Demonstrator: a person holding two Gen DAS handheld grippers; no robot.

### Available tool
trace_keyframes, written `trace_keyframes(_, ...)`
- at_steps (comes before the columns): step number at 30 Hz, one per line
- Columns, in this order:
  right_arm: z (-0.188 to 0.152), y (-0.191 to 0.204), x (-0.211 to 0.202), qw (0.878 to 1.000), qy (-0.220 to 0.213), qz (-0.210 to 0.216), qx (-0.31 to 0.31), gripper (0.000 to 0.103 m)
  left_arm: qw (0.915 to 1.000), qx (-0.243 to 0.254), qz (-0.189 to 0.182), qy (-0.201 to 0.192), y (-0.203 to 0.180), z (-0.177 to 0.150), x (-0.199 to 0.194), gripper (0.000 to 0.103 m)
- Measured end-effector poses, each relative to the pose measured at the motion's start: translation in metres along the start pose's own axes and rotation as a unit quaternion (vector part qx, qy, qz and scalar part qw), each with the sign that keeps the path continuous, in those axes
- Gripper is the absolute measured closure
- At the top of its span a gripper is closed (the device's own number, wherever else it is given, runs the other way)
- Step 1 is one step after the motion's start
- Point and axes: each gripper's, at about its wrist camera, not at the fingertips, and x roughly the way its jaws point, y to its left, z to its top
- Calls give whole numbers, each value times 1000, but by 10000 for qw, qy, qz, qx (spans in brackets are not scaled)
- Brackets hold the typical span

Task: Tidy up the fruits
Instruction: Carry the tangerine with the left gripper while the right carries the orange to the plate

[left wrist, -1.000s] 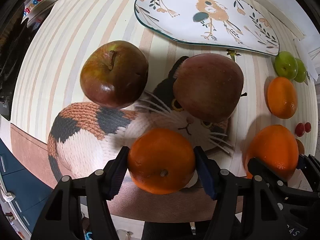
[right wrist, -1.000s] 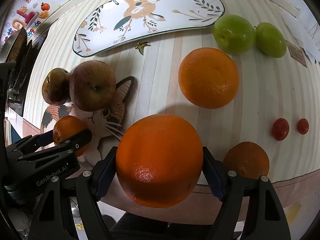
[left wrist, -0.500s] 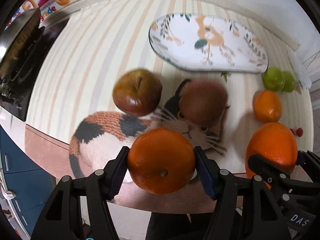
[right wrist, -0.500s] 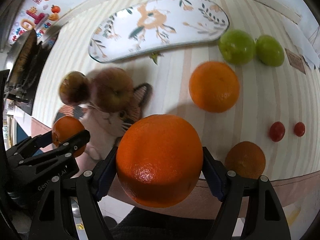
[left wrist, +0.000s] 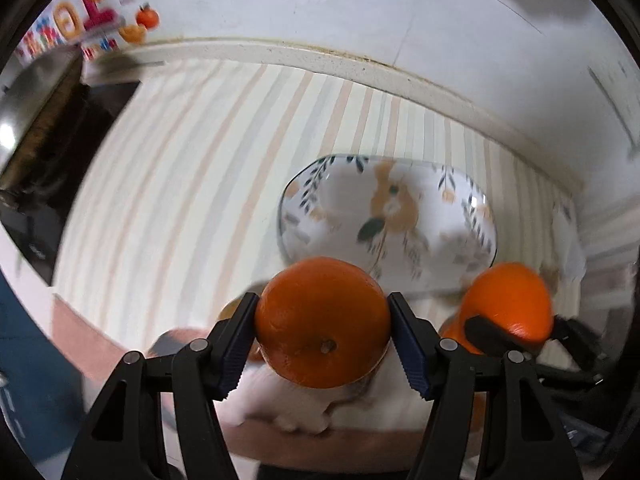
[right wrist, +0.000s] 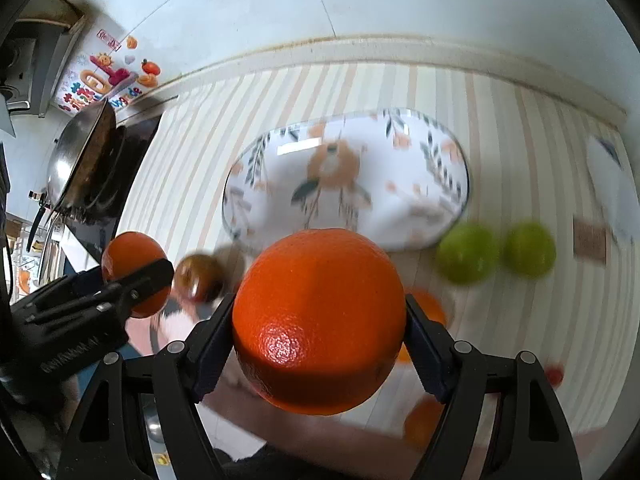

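A: Kitchen bench (left wrist: 168, 168), mid-sort: the left gripper (left wrist: 322, 334) is clamped on an orange (left wrist: 322, 322), held in the air short of the plate (left wrist: 460, 216).

B: The right gripper (right wrist: 320, 326) grips a bigger orange (right wrist: 320, 320), likewise aloft near the plate's front rim. Two limes (right wrist: 466, 254) lie on the bench to its right, an apple (right wrist: 198, 278) to its left.

A: The risk?

B: Probably rolling. The plate looks shallow, so round fruit released high or near the rim could run off onto the bench.

A: And the grippers ride close together; converging on one spot could knock the oranges loose.
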Motion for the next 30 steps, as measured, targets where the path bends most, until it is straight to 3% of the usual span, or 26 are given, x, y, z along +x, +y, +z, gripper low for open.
trace_keyframes(6,62,-8,49,9996,85,-163,-210,23,9973,-466,-261,500,7,57,57,41)
trace_keyframes(13,110,-11,106,9972,325,-383,-559,23,9933,-569,-293,958,-4,95,110,41)
trace_keyframes(21,126,-17,134,9944,707,-366,-696,23,9879,-653,-385,1354,-13,103,140,41)
trace_keyframes(30,138,-33,137,9948,938,-198,-340,19,9875,-661,-291,1404,-19,106,143,40)
